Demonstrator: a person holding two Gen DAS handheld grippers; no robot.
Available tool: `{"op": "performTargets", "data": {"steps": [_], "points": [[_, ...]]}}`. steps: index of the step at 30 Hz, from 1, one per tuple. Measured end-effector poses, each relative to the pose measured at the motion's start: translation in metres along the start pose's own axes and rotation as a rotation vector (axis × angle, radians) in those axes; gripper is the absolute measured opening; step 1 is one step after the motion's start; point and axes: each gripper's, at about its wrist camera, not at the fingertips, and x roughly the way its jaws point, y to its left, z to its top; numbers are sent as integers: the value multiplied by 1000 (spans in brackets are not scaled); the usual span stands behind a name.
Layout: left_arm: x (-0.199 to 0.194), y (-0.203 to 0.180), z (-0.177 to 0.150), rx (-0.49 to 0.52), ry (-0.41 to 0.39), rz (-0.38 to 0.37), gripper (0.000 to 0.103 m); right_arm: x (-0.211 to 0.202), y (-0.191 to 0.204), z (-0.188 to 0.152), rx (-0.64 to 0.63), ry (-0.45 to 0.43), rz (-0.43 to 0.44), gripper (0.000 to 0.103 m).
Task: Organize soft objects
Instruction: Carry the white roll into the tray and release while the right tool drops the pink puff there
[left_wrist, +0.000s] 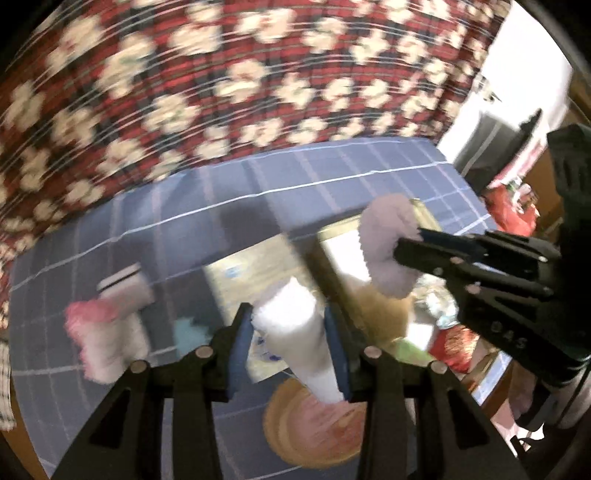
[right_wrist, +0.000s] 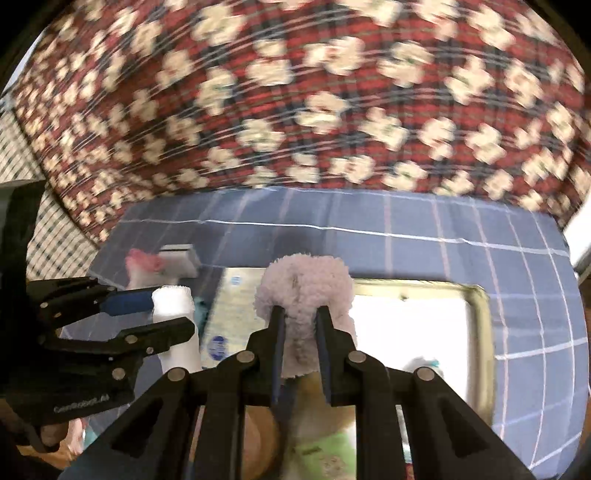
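My left gripper (left_wrist: 290, 314) is shut on a white soft roll (left_wrist: 299, 332), held above the blue checked cloth (left_wrist: 184, 206). It also shows at the left of the right wrist view (right_wrist: 173, 314), with the white roll (right_wrist: 173, 306) between its fingers. My right gripper (right_wrist: 300, 314) is shut on a fluffy lilac cloth (right_wrist: 303, 284), held above a gold-rimmed tray (right_wrist: 480, 325). In the left wrist view the right gripper (left_wrist: 406, 247) holds the lilac cloth (left_wrist: 380, 236) over that tray (left_wrist: 336, 229).
A pink and white soft item (left_wrist: 107, 325) and a small white box (left_wrist: 125, 280) lie at the left on the cloth. A printed flat box (right_wrist: 236, 306) lies beside the tray. A round wooden dish (left_wrist: 314, 428) sits below. A red patterned blanket (right_wrist: 295, 92) rises behind.
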Motion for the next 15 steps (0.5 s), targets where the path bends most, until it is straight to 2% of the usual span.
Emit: {"op": "performTargets", "data": {"steps": [5,12,15], "points": [[19,-43,14,81,15,-58,38,-9,-40,-9,92,5,-59,18],[44,-82,30,139,46,-118,38,-12,-85,-24,186,32,-125,18],[52,-94,32,153,62,-122,40,-9,-98,-30,207,57,-147,24]]}}
